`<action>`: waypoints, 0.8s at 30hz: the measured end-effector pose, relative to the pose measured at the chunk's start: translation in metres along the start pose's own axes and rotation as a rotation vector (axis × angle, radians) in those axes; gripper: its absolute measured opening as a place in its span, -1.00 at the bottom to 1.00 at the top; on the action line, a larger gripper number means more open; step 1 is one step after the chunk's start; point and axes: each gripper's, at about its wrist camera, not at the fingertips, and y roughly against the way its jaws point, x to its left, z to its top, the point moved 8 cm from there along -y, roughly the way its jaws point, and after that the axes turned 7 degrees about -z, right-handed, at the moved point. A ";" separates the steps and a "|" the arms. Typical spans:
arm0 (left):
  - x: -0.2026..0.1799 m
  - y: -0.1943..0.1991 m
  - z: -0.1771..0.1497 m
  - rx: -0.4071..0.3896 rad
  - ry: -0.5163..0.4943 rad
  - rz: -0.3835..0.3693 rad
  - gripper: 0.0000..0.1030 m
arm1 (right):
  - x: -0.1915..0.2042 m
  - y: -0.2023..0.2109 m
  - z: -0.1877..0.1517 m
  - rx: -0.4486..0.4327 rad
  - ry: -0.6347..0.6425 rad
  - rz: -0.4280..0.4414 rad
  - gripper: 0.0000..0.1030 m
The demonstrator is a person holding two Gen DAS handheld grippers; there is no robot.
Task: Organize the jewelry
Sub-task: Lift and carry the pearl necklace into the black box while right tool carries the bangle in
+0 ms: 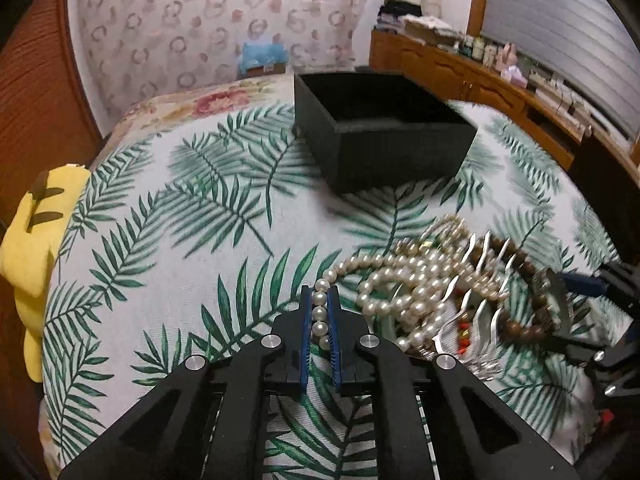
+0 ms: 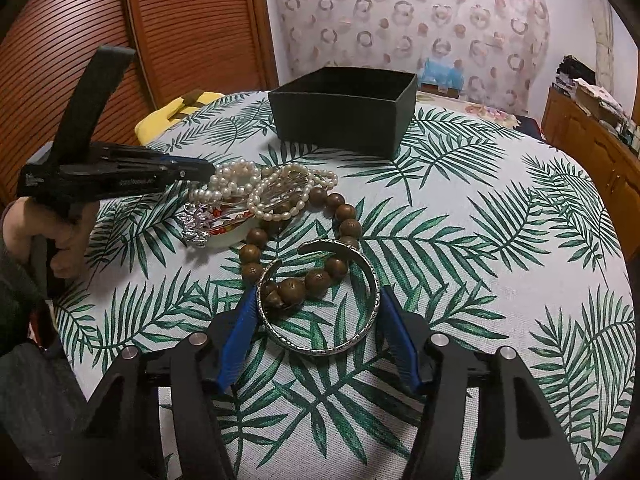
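My left gripper (image 1: 319, 293) is shut on a strand of the white pearl necklace (image 1: 400, 280) at the left edge of the jewelry heap; several pearls sit between its blue pads. In the right wrist view the left gripper (image 2: 208, 169) meets the pearl necklace (image 2: 240, 184) from the left, held by a hand. My right gripper (image 2: 319, 293) has its pads pressed on both sides of a silver bangle (image 2: 320, 346) lying flat on the cloth. A brown wooden bead bracelet (image 2: 344, 212) partly lies inside the bangle. An open black box (image 2: 336, 124) stands beyond, apparently empty.
A silver comb-like ornament (image 2: 196, 226) and small red beads (image 2: 228, 222) lie in the heap. The surface is a palm-leaf cloth (image 2: 500, 240). A yellow plush (image 1: 36, 248) sits at its left edge. A louvred wooden door (image 2: 180, 32) and a wooden dresser (image 1: 480, 80) flank it.
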 end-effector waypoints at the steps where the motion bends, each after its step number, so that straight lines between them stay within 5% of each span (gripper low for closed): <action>1: -0.001 0.004 0.003 -0.014 0.000 0.000 -0.87 | 0.000 0.000 0.000 0.000 0.000 0.000 0.22; 10: -0.024 0.068 0.050 -0.178 -0.037 -0.053 -0.87 | 0.000 0.000 0.000 0.001 -0.001 0.001 0.22; 24: -0.050 0.124 0.097 -0.315 -0.096 -0.086 -0.87 | 0.000 0.016 0.019 -0.049 0.031 -0.040 0.21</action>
